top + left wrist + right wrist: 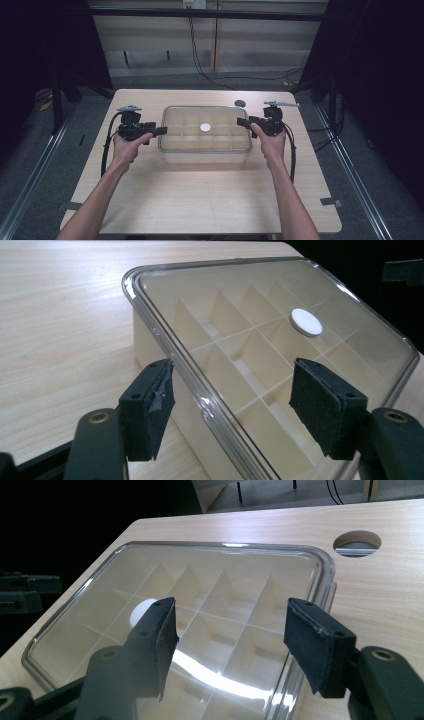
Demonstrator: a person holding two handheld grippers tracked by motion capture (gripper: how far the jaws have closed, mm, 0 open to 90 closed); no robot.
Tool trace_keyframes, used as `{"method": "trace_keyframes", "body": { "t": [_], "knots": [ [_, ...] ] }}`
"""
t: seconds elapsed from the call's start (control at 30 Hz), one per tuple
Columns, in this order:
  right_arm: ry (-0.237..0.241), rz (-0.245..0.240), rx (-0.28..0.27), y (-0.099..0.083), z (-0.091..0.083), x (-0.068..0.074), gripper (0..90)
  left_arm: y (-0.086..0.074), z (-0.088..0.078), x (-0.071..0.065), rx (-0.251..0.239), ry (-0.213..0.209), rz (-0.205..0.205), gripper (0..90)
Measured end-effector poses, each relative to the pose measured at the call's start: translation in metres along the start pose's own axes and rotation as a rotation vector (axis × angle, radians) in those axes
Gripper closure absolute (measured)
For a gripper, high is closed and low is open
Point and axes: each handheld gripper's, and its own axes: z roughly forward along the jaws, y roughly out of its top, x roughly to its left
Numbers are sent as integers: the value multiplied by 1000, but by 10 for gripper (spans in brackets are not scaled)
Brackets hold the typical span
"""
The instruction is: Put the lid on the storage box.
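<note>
A clear plastic box (165, 131) with a see-through lid and a grid of empty compartments stands on the wooden table (200, 195). A small white disc (205, 127) sits at the lid's middle. My left gripper (161, 131) is at the box's left end, open. Its pads stand wide apart around the lid's rim (150, 295) without pressing on it. My right gripper (241, 122) is at the right end, also open. In the right gripper view the lid's edge (325, 575) runs between the spread jaws, and the disc (142, 611) peeks out behind one pad.
A round cable hole (240, 103) lies in the tabletop just behind the box's right corner. Bare wood stretches in front of the box toward the person. Dark curtains and floor rails flank the table, and cables run along the floor behind it.
</note>
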Motion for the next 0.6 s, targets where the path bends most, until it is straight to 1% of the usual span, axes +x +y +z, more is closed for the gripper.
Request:
{"method": "trace_keyframes", "body": {
  "t": [0.03,0.07,0.1,0.2,0.23,0.27,0.3,0.4,0.43,0.47,0.5,0.53,0.57,0.6],
  "knots": [
    [0,0,0,0,0,0,376,-1,-2,-2,-8,5,8,336],
    [-2,-10,-13,-3,-4,3,369,-1,-8,-6,-18,6,17,337],
    [1,-11,-17,-3,-6,4,366,-1,-10,-8,-23,-3,14,337],
    [11,-14,-16,-6,-12,6,357,-1,-20,-14,-37,13,34,333],
    [15,-15,-20,-6,-15,6,355,-1,-20,-14,-37,13,34,330],
    [20,-12,-28,-7,-18,7,355,-2,-26,-16,-25,8,46,325],
    [25,-12,-28,-8,-21,8,355,-3,-28,-17,-26,14,52,324],
    [21,-23,-25,-10,-30,11,355,-7,-34,-19,-24,27,50,323],
    [21,-27,-22,-12,-33,11,356,-8,-35,-20,-8,30,58,323],
    [18,-26,-13,-13,-35,11,355,-10,-35,-21,4,41,57,323],
    [9,-30,-6,-15,-37,11,354,-13,-36,-21,9,46,62,323],
    [9,-30,-6,-15,-37,11,354,-13,-36,-21,9,46,62,323],
    [7,-25,-7,-20,-44,11,354,-18,-40,-23,12,39,59,323],
    [10,-25,-6,-22,-46,11,354,-21,-42,-24,10,38,58,323]
  ]
}}
